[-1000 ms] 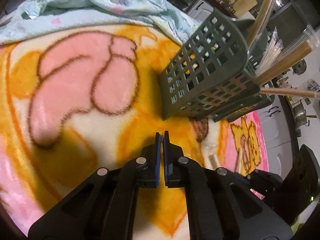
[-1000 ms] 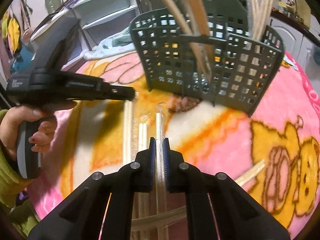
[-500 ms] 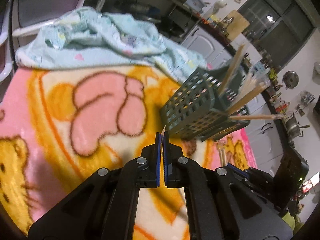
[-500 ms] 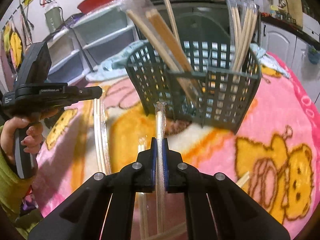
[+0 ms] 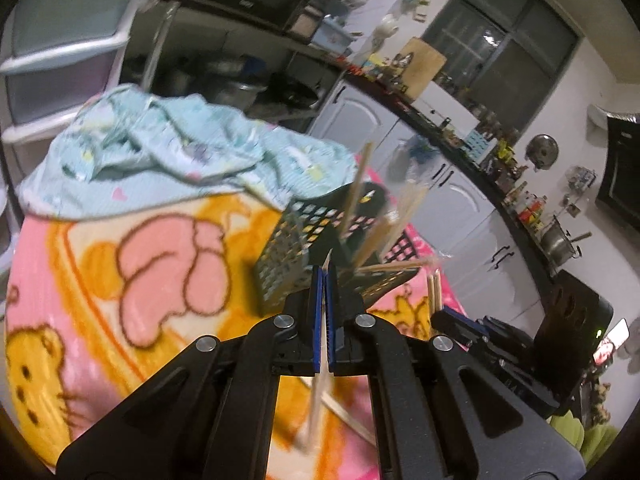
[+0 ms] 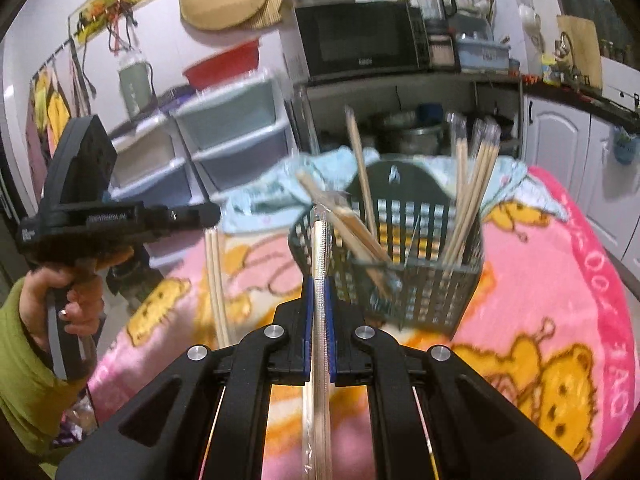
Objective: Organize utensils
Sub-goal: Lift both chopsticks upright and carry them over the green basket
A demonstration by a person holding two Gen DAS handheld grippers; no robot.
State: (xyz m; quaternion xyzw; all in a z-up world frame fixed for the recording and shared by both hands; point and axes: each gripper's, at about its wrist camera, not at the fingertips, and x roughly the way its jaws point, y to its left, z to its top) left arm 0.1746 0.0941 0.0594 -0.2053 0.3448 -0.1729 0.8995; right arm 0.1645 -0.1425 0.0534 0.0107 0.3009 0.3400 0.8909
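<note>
Green lattice basket (image 6: pixel 404 248) stands on the pink cartoon blanket (image 6: pixel 560 288), w/ loose and wrapped chopsticks (image 6: pixel 472 184) leaning out of its compartments; tall rounded back panel faces the shelves. Open blanket to its right and front in the right wrist view; behind it a crumpled light-blue cloth (image 5: pixel 168 152) lies touching or just beside the back wall, can't tell which. In the left wrist view the basket (image 5: pixel 288 248) sits just ahead of the fingertips, sticks fanning up and toward the right.

Right gripper (image 6: pixel 318 292): jaws pressed together on a clear-wrapped chopstick pair (image 6: pixel 319 248), held lengthwise along the fingers, tip just beside the basket's near-left rim, above the blanket. Left gripper (image 5: pixel 324 280): jaws nearly closed, pinching a thin pale chopstick (image 5: pixel 320 360) whose pointed tip pokes past the pads toward the basket; lower end blurred. Same gripper seen from the right wrist view (image 6: pixel 200 212), w/ the person's hand (image 6: pixel 68 300) on its handle, another chopstick pair (image 6: pixel 216 276) hanging below it

More chopsticks (image 5: pixel 348 416) lie on the blanket near the front edge. Beyond: plastic drawers (image 6: pixel 224 132), microwave (image 6: pixel 360 40) w/ small brand mark too blurred to read, counter and window. Lettering along blanket's pink border, distorted, unreadable; white text on gripper body too blurred
</note>
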